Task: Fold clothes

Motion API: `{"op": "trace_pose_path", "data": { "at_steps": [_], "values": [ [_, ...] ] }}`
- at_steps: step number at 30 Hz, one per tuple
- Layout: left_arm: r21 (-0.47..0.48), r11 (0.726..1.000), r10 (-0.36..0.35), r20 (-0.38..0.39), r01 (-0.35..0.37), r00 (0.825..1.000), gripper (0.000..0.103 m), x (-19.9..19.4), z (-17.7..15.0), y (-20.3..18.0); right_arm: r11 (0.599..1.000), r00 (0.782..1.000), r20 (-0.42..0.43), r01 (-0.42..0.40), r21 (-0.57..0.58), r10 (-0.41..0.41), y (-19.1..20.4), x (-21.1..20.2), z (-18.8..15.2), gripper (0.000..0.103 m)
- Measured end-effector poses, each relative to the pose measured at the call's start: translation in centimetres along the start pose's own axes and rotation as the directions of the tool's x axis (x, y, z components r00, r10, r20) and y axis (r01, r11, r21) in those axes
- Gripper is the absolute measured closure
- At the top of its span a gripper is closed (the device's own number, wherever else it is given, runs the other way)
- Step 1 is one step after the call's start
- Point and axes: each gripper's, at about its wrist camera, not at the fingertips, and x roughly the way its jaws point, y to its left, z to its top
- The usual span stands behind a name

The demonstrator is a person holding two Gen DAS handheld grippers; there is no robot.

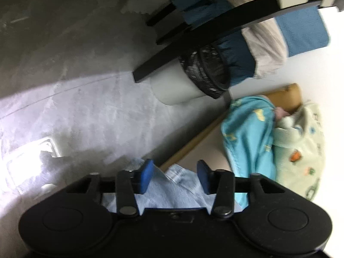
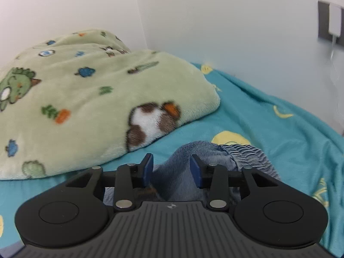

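A light blue denim garment (image 1: 172,189) lies under and between the fingers of my left gripper (image 1: 175,176), whose blue pads stand apart with the cloth rising between them. In the right wrist view the same kind of blue denim garment (image 2: 178,167), with a gathered striped waistband (image 2: 243,152), bulges up between the pads of my right gripper (image 2: 172,169). The right jaws are apart around the cloth and do not pinch it flat. The garment rests on a teal bed sheet (image 2: 258,118).
A pale green fleece blanket (image 2: 86,99) with animal prints is heaped at the left on the bed, also in the left wrist view (image 1: 301,150). White walls (image 2: 215,21) border the bed. A bin with a black liner (image 1: 193,79), a black chair frame (image 1: 204,28) and grey floor (image 1: 75,86) lie beside it.
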Motion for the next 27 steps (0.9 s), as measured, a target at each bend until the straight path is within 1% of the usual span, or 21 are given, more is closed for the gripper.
{"op": "trace_pose_path", "data": {
  "at_steps": [1,3,5,6,7,9,12,14,17,19,21,23,25,27],
  "values": [
    [0.000,1.000,-0.019,-0.007,0.019,1.000,0.055,-0.8,-0.3,0.2,1.000,1.000,-0.003,-0.010,-0.003,0.010,0.1,-0.9,-0.2,0.058],
    [-0.018,0.998,-0.064,-0.028,0.064,0.998,0.049,-2.3,-1.0,0.9,0.999,0.999,-0.015,-0.039,-0.010,0.039,0.2,-2.8,-0.7,0.058],
    [-0.058,0.993,-0.109,-0.054,0.106,0.993,0.048,-3.8,-1.8,2.2,0.998,0.998,-0.025,-0.060,-0.034,0.059,0.5,-5.1,-1.6,0.058],
    [-0.079,0.989,-0.129,-0.063,0.124,0.990,0.044,-4.5,-2.3,2.9,0.996,0.997,-0.027,-0.076,-0.047,0.074,0.6,-6.3,-2.1,0.058],
    [-0.100,0.986,-0.139,-0.074,0.131,0.988,0.041,-5.1,-2.7,3.5,0.994,0.996,-0.031,-0.089,-0.062,0.087,0.7,-7.4,-2.7,0.058],
    [-0.148,0.977,-0.167,-0.102,0.151,0.981,0.039,-6.1,-3.8,5.0,0.990,0.994,-0.037,-0.107,-0.093,0.104,0.8,-9.7,-3.9,0.058],
    [-0.217,0.962,-0.198,-0.149,0.163,0.969,0.035,-6.8,-5.3,7.3,0.984,0.988,-0.056,-0.149,-0.099,0.144,0.7,-12.9,-5.7,0.058],
    [-0.258,0.953,-0.207,-0.165,0.160,0.964,0.033,-6.4,-5.8,8.5,0.980,0.982,-0.071,-0.180,-0.086,0.175,0.5,-15.0,-6.9,0.058],
    [-0.316,0.936,-0.218,-0.180,0.153,0.959,0.032,-5.3,-6.3,10.1,0.972,0.968,-0.100,-0.233,-0.021,0.229,0.3,-17.6,-8.3,0.057],
    [-0.349,0.924,-0.230,-0.184,0.155,0.956,0.032,-4.2,-6.5,10.7,0.966,0.959,-0.121,-0.257,0.000,0.255,0.5,-19.0,-9.2,0.057],
    [-0.367,0.917,-0.241,-0.188,0.159,0.952,0.031,-2.9,-6.7,11.0,0.965,0.955,-0.138,-0.264,-0.003,0.261,0.8,-19.9,-10.0,0.057],
    [-0.374,0.914,-0.239,-0.181,0.158,0.954,0.031,-1.8,-6.8,11.2,0.964,0.953,-0.150,-0.266,-0.006,0.262,1.1,-20.6,-10.7,0.057],
    [-0.391,0.904,-0.249,-0.150,0.174,0.957,0.033,-1.5,-6.9,11.4,0.965,0.954,-0.155,-0.262,-0.008,0.258,1.3,-20.9,-11.3,0.056],
    [-0.359,0.915,-0.251,-0.146,0.186,0.957,0.034,-1.5,-6.6,11.2,0.967,0.953,-0.176,-0.255,-0.015,0.248,1.5,-20.7,-12.0,0.056]
  ]
}}
